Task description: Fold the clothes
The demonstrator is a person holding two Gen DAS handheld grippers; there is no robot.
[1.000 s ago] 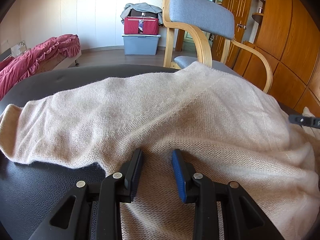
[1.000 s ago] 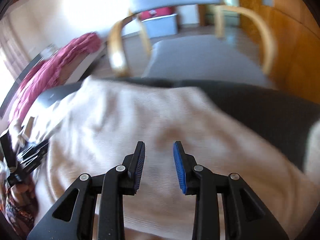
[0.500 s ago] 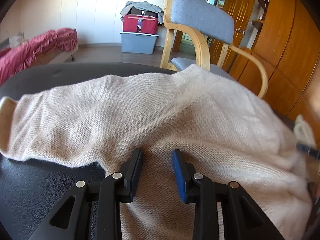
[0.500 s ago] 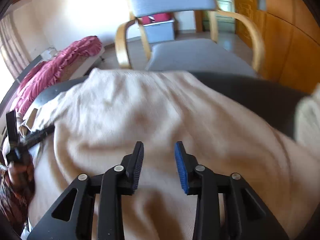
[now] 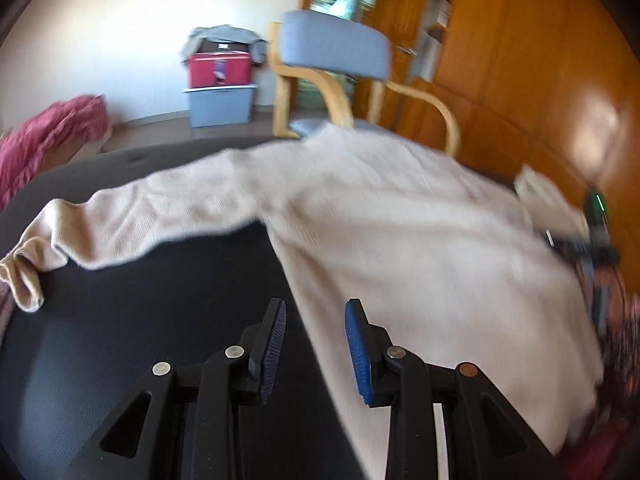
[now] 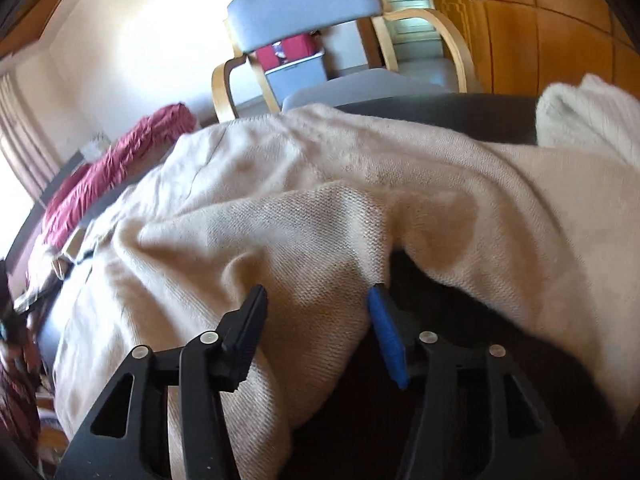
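Beige knit sweater (image 5: 400, 232) lay spread across the black padded surface (image 5: 120, 340), one sleeve (image 5: 120, 216) stretched toward its left edge, body unfolded. Left gripper (image 5: 314, 340) hovered with fingers wide and empty at the sweater's side edge; right gripper (image 6: 316, 320) stood wide around a raised bunch of knit, not clamped. Judged: no fold visible, folding all left
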